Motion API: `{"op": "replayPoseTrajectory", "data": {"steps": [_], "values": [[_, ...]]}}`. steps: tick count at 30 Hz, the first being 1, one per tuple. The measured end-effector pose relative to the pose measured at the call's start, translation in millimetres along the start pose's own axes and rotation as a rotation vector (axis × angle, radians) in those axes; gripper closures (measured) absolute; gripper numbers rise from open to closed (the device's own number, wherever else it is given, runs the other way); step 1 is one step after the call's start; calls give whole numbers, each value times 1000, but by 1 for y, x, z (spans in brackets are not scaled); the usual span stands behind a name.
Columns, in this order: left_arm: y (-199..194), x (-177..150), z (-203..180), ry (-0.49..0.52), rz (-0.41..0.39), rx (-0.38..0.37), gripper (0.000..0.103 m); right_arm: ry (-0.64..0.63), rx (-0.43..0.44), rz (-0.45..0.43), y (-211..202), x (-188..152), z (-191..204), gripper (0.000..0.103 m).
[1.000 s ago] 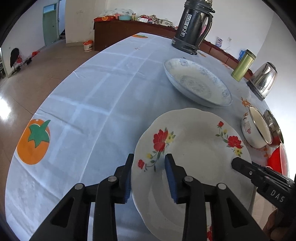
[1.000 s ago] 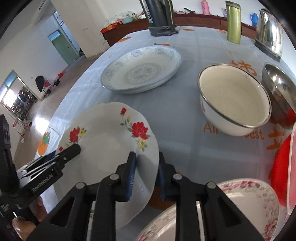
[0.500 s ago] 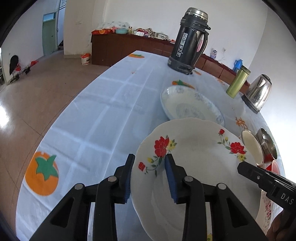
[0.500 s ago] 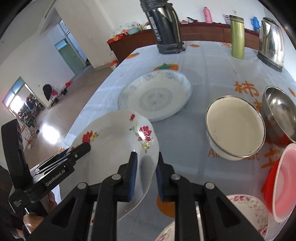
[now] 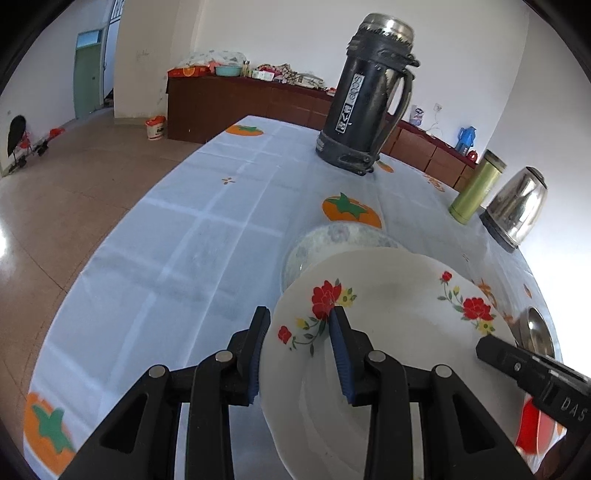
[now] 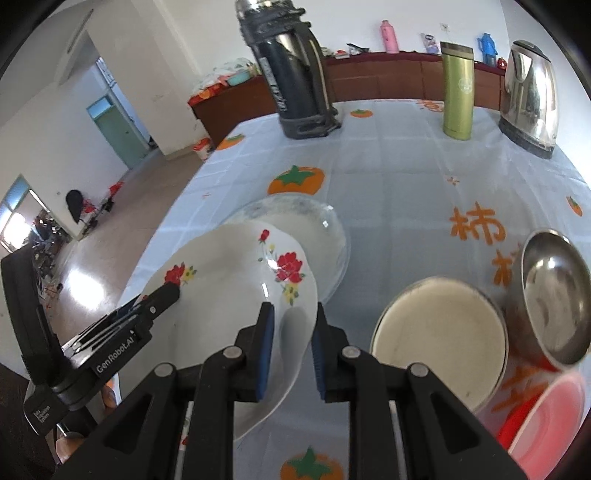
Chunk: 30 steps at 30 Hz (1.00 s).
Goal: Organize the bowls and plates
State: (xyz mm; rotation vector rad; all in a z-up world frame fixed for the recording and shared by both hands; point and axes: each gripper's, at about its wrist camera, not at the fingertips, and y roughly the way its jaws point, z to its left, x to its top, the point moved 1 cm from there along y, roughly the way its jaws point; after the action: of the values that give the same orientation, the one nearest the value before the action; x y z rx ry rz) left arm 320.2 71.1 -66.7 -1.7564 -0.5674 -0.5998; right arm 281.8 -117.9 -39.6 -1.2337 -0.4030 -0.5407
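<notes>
1. White walls (image 5: 280, 33) enclose a bright room.
2. A polished brown floor (image 5: 74, 192) reflects glare.
3. A long dark wooden sideboard (image 5: 236, 107) lines the far wall, cluttered on top.
4. A green door (image 5: 86, 74) stands at the left.
5. A sunlit window (image 6: 22, 218) glows.

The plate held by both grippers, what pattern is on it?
White plate with red flowers, clearest in the left wrist view.

A flowered plate (image 6: 229, 295) overlaps the near edge of a second plate (image 6: 306, 225) on the surface (image 6: 399, 192); at 12 o'clock stands a flask (image 6: 295, 74), at 1 o'clock a tumbler (image 6: 458, 92) and kettle (image 6: 530, 96), at 3 o'clock two bowls (image 6: 439, 339).
</notes>
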Motion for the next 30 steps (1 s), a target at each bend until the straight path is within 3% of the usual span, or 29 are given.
{"op": "replayPoseTrajectory", "data": {"steps": [13, 19, 24, 30], "values": [[52, 23, 5, -44, 30, 22, 67, 8, -86, 88, 57, 28, -11, 82], [61, 23, 7, -55, 27, 9, 67, -41, -131, 69, 65, 36, -10, 81], [60, 26, 4, -32, -5, 45, 67, -63, -133, 46, 74, 35, -8, 77], [64, 23, -2, 11, -6, 85, 58, -128, -180, 4, 76, 29, 2, 73]]}}
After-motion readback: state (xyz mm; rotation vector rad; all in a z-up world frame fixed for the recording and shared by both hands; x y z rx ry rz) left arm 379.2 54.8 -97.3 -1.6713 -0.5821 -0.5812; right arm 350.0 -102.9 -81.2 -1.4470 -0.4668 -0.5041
